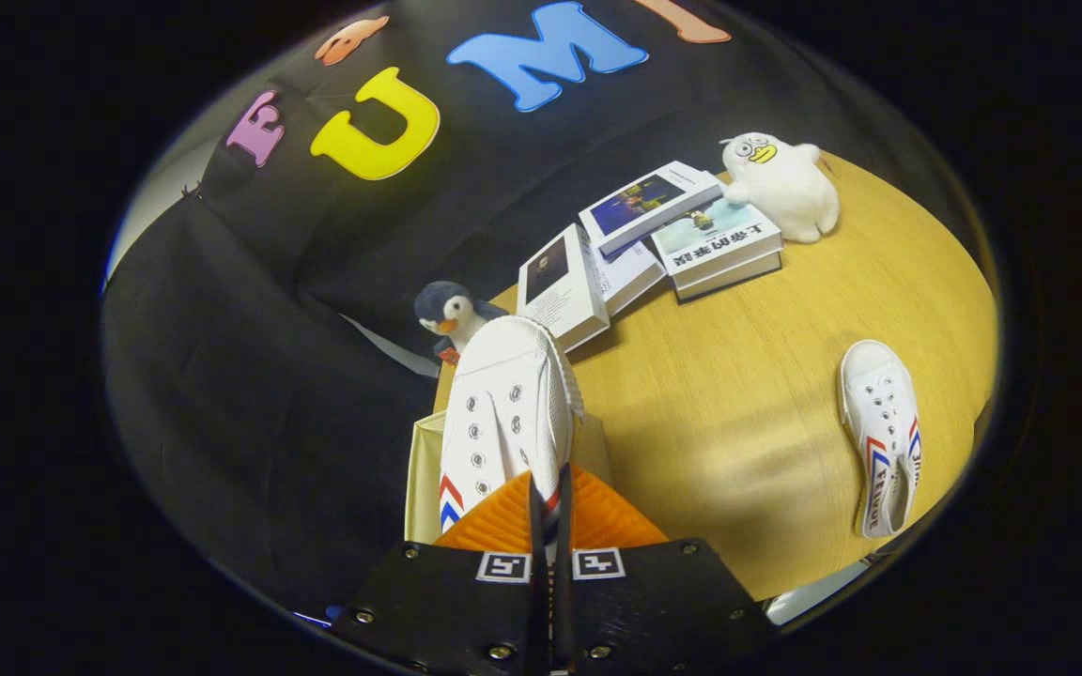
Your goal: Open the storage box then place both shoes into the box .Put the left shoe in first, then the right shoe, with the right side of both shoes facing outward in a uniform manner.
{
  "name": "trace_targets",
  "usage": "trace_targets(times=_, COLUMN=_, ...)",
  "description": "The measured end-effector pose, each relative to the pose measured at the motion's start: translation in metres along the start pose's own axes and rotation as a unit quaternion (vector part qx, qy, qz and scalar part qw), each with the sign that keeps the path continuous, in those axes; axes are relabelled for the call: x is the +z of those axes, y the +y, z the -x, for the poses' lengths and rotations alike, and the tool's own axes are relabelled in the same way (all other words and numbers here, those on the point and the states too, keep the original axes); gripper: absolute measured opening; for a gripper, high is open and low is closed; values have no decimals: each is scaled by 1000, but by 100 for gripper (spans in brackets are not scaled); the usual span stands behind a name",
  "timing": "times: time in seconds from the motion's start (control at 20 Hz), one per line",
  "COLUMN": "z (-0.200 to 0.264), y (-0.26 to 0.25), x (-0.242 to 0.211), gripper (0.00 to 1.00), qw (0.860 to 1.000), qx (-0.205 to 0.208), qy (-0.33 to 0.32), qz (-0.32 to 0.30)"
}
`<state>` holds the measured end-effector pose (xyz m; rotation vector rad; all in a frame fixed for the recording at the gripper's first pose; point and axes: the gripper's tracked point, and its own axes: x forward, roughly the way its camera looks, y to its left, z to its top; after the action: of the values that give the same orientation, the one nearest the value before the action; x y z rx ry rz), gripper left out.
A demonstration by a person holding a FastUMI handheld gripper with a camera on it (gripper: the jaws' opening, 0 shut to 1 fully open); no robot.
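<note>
Careful: your tool [548, 512] pinches only the thin heel edge of the white shoe [503, 413] at lower centre, above the storage box [421, 469], so it may swing or slip.

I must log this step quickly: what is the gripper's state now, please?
Gripper: shut on the white shoe, both fingers pinching its side, held above the storage box.

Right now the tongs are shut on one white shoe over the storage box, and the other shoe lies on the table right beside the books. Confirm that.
Not quite. The tongs are shut on one white shoe over the storage box, but the other shoe lies on the table well apart from the books, as the gripper view shows.
</note>
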<state>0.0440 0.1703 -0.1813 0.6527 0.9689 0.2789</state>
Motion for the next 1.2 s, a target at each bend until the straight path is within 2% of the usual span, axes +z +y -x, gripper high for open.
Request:
trace_targets(times=0.35, z=-45, y=52, x=-29, gripper=2, qw=999, qx=4, qy=17, qz=32)
trace_targets(times=0.6, z=-72, y=70, x=-54, gripper=2, qw=998, qx=-20, qy=25, qz=62)
trace_targets(times=1.2, z=-135, y=64, x=-111, gripper=2, qw=989, qx=-71, qy=86, qz=96)
